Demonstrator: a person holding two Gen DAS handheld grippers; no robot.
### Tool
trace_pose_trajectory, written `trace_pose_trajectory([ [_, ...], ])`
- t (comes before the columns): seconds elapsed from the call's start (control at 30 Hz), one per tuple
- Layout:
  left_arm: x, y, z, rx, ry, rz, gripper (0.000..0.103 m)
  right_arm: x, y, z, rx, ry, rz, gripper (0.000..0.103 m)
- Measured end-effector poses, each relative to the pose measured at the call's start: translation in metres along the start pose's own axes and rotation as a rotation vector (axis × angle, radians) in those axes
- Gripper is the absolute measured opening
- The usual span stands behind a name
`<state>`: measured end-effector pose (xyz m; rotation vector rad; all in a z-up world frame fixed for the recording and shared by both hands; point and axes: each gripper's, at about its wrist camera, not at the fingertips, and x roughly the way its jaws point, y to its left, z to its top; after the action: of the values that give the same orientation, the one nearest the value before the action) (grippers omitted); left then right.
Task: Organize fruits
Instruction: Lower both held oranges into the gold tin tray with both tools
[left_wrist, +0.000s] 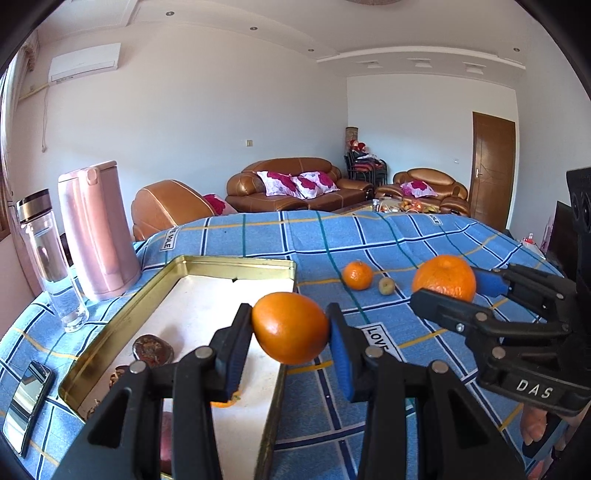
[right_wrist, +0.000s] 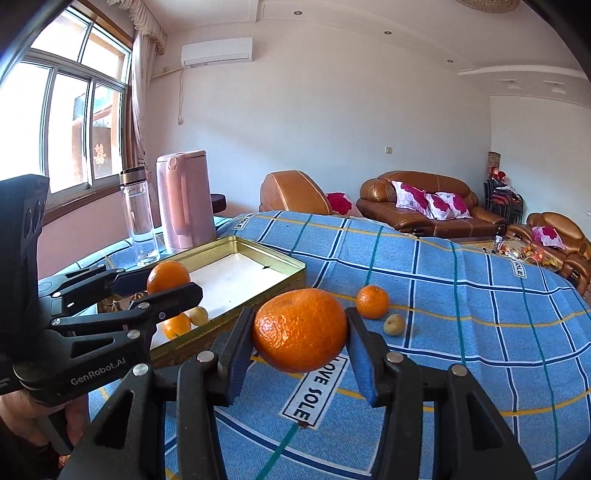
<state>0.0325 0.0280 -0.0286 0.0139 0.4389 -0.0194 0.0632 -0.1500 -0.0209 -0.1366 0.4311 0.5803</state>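
Note:
My left gripper (left_wrist: 290, 320) is shut on a smooth orange (left_wrist: 290, 328), held above the right rim of a gold tin tray (left_wrist: 236, 262). To its right, my right gripper (left_wrist: 448, 287) is shut on a larger, bumpy mandarin (left_wrist: 445, 277) above the blue checked cloth. The right wrist view shows that mandarin (right_wrist: 300, 329) in the right gripper (right_wrist: 299, 325), with the left gripper (right_wrist: 162, 283) and its orange (right_wrist: 168, 276) over the tray (right_wrist: 258, 245). An orange (right_wrist: 176, 325) and a yellowish fruit (right_wrist: 199, 315) lie in the tray. A small orange (left_wrist: 357, 275) and a small yellowish fruit (left_wrist: 386, 286) sit on the cloth.
A pink kettle (left_wrist: 96, 229) and a glass bottle (left_wrist: 48, 258) stand left of the tray. A phone (left_wrist: 27, 398) lies at the near left edge of the table. A dark reddish lump (left_wrist: 152, 350) rests in the tray. Brown sofas stand beyond the table.

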Motion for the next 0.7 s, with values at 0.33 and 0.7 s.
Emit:
trace_pose_trajectory([
  [0.33,-0.014,0.039,-0.003,-0.037,-0.011,0.062,0.042,0.012,0.03,0.006,-0.033,0.004,0.056,0.05],
  [0.7,-0.016,0.086,-0.007,-0.09,0.008,0.143,0.042,0.033,0.067,0.016,-0.077,0.013,0.126,0.05],
])
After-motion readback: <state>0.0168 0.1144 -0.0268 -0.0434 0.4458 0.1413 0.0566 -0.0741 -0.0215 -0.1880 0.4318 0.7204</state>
